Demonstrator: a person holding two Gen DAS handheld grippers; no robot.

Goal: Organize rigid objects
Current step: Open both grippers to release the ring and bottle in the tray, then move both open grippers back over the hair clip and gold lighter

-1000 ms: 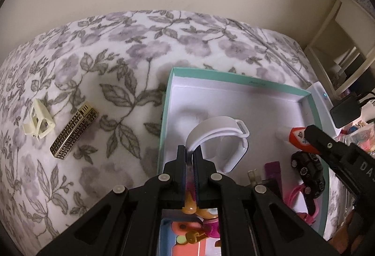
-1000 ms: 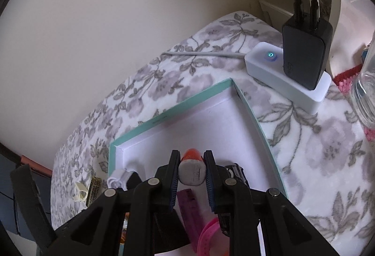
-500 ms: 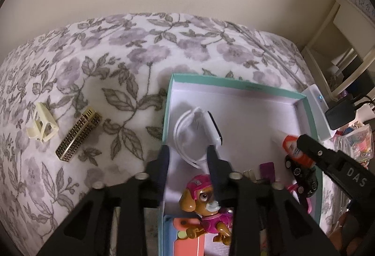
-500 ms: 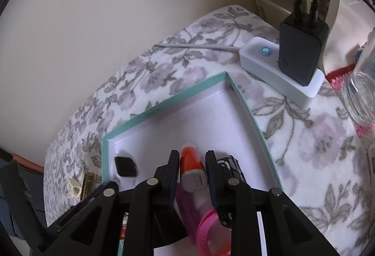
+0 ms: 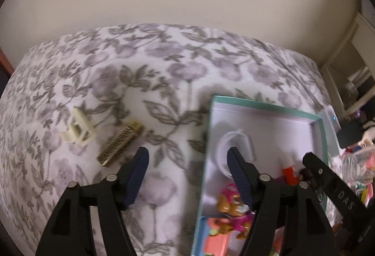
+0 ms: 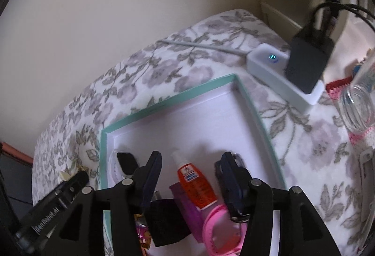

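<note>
A teal-rimmed white box (image 6: 168, 103) lies on the floral cloth. My right gripper (image 6: 191, 163) hovers over it, jaws opening. A small orange spray bottle (image 6: 195, 183) lies on the box floor between its fingers, with a gap on each side. Next to the bottle are a purple piece (image 6: 185, 205), a pink band (image 6: 218, 228) and a black toy car (image 6: 240, 160). My left gripper (image 5: 187, 160) straddles the box's left wall (image 5: 207, 139), jaws opening and nothing between them. A white smartwatch (image 5: 236, 139) and a toy pup (image 5: 230, 203) rest in the box.
Left of the box, a cream plastic clip (image 5: 78, 131) and a gold patterned bar (image 5: 121, 142) lie on the cloth (image 5: 164, 64). To the right stand a white power strip (image 6: 269, 61) with a black charger (image 6: 307, 61) and a clear jar (image 6: 358, 106). A wall lies behind.
The left gripper let go of the white watch, opened wide and rose toward the left. The right gripper opened off the orange bottle, which now lies in the box.
</note>
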